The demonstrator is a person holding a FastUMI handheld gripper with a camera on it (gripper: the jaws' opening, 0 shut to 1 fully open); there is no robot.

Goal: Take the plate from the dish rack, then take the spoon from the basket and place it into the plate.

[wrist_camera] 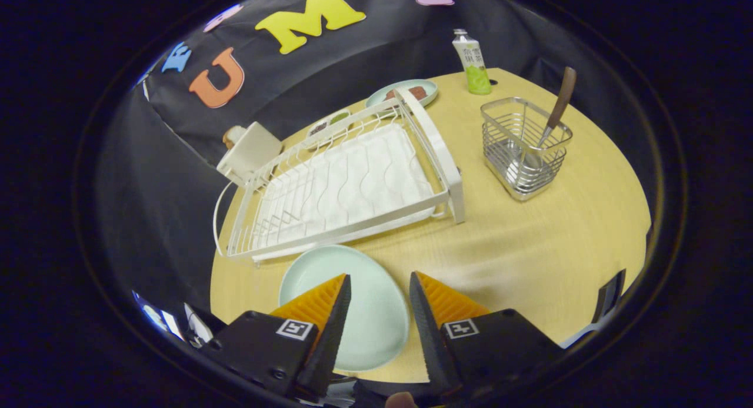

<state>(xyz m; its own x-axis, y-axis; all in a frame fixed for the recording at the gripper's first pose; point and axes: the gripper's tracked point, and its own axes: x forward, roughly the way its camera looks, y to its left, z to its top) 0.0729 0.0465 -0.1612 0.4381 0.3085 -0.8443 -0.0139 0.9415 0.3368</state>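
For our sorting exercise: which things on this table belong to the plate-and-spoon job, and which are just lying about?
Job: gripper, fingers open above the pale green plate; white dish rack; wire basket; brown-handled spoon standing in it.

Lying about: green tube; far plate with food; small dish; white box.

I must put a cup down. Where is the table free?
Free wood lies between the dish rack, the wire basket and the open gripper. Crowded: behind the rack, around the dishes and tube.
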